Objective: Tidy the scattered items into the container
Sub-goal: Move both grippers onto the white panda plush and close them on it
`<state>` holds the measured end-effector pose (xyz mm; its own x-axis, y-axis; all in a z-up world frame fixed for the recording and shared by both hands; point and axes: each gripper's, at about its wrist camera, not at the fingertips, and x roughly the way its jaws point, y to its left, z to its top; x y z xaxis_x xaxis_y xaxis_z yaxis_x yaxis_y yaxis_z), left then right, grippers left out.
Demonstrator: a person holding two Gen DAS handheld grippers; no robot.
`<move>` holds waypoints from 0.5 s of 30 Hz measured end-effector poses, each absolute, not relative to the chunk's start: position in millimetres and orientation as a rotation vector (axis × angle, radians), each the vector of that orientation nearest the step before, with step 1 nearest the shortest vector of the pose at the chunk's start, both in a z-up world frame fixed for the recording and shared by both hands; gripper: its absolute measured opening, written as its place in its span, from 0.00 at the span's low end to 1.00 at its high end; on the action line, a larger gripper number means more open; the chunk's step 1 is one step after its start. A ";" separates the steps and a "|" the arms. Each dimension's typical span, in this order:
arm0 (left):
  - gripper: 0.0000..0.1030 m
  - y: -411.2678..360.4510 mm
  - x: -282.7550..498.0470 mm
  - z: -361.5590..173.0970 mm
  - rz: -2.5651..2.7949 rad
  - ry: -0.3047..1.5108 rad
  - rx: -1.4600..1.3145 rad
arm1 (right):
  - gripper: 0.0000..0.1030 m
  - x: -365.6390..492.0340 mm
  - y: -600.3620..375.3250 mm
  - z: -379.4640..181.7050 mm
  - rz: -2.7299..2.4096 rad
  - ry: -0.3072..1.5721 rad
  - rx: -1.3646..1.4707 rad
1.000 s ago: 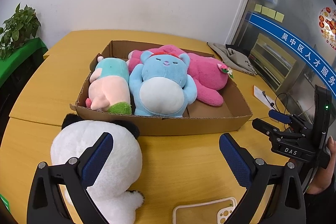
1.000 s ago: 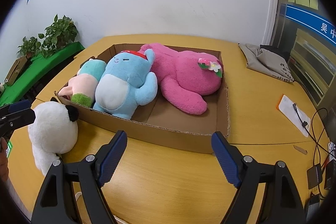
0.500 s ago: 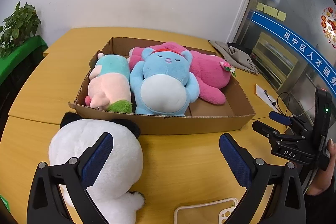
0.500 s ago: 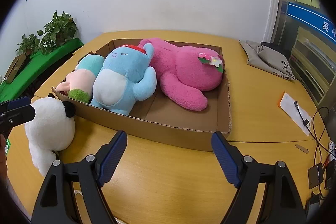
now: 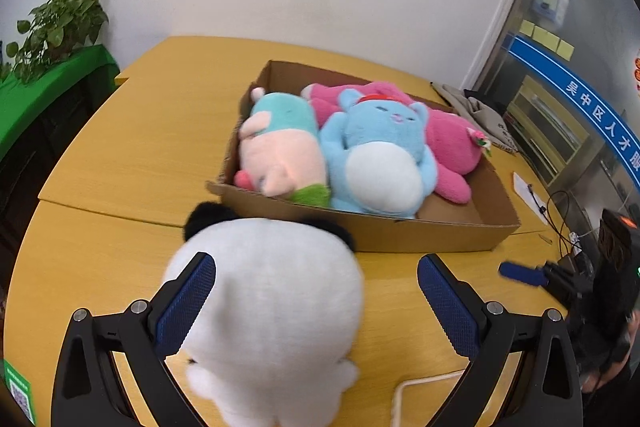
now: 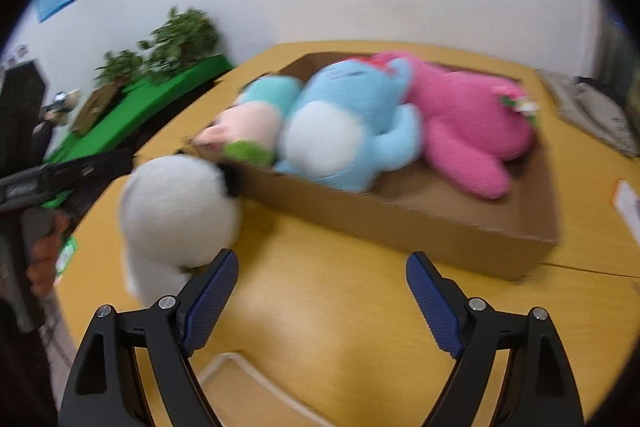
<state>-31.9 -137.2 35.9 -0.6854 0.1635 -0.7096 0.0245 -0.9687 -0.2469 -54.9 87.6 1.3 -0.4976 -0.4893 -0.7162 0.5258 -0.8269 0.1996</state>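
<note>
The white panda plush (image 5: 272, 311) is lying on the desk (image 5: 132, 155) just before the cardboard box (image 5: 400, 231), its long axis running toward the box, black ears leading. The left hand-held gripper (image 5: 316, 301) is gaping wide, its pads flanking the panda. Rightward, the right hand-held gripper (image 6: 322, 291) is hanging wide open, holding nothing.

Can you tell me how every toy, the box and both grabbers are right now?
Panda plush: on the table, outside the box, between the left gripper's fingers.
Cardboard box: open, three toys inside.
Teal-pink plush: lying in box.
Blue plush: lying in box.
Pink plush: lying in box.
Left gripper: open.
Right gripper: open, empty.
</note>
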 end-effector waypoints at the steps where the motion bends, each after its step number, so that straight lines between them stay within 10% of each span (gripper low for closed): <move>1: 0.99 -143.6 -35.3 31.7 2.799 -0.356 -1.237 | 0.84 -50.8 71.7 -2.2 -2.246 0.050 1.081; 15: 1.00 -200.7 -45.6 -15.0 2.587 -0.465 -1.345 | 0.91 -62.0 -33.1 -58.2 -2.117 -0.147 1.127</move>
